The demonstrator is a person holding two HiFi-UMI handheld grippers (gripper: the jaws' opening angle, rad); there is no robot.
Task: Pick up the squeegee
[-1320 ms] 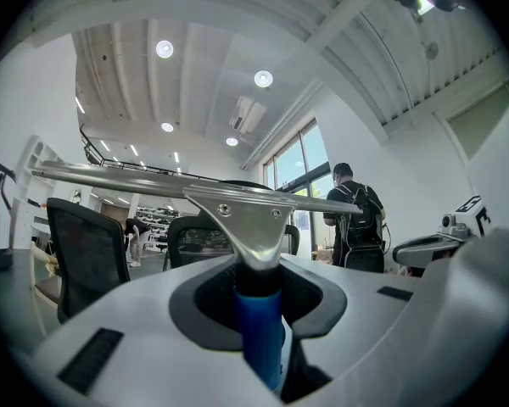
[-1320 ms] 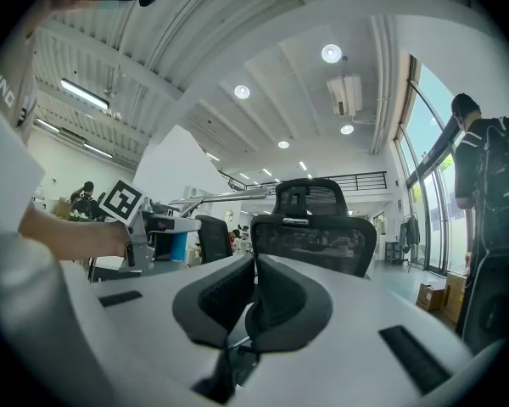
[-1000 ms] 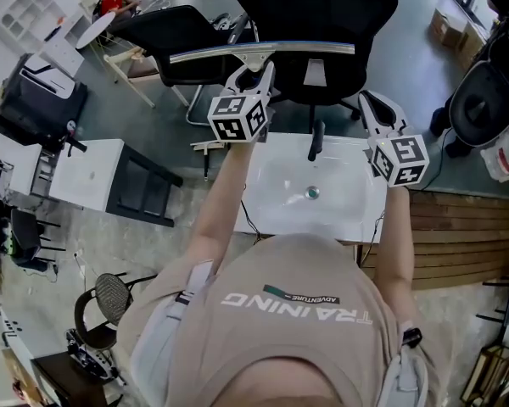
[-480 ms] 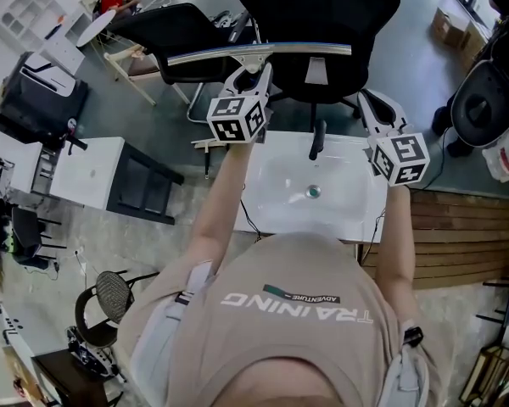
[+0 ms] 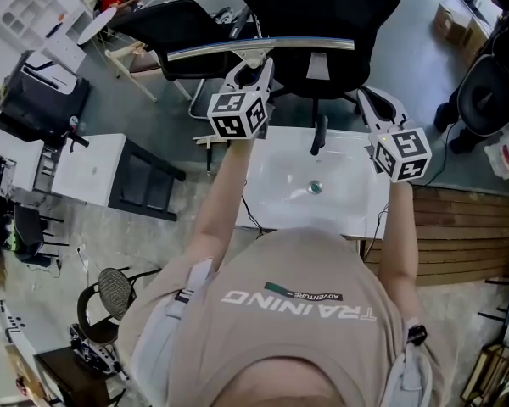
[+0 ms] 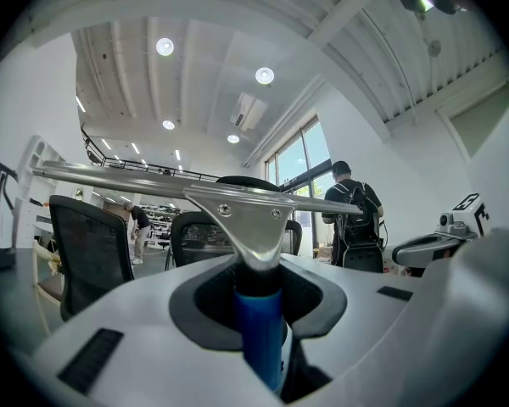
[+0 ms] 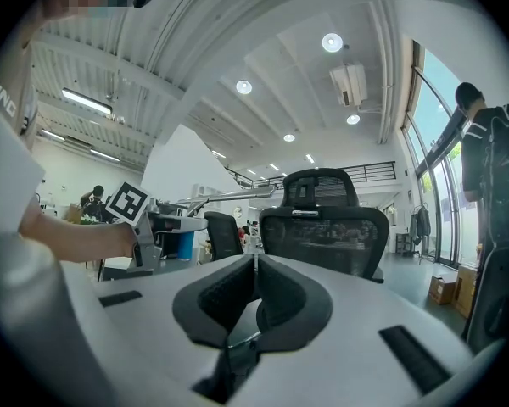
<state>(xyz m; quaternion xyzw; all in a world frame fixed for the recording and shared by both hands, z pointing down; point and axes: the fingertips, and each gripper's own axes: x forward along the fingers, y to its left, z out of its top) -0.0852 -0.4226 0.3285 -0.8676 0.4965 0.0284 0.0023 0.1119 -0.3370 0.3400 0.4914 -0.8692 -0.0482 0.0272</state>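
Here, squeegee (image 5: pixel 261 49) in left gripper (image 5: pixel 252 68).

shirt (image 5: pixel 263 346) back reads "training", smaller "adventure" above it

A white rectangular counter (image 5: pixel 276 176) with a shallow moulded basin stands on pale speckled floor (image 5: pixel 136 244). A round metal drain (image 5: pixel 315 187) sits mid-basin, and a black tap (image 5: pixel 320 136) rises at its far edge.
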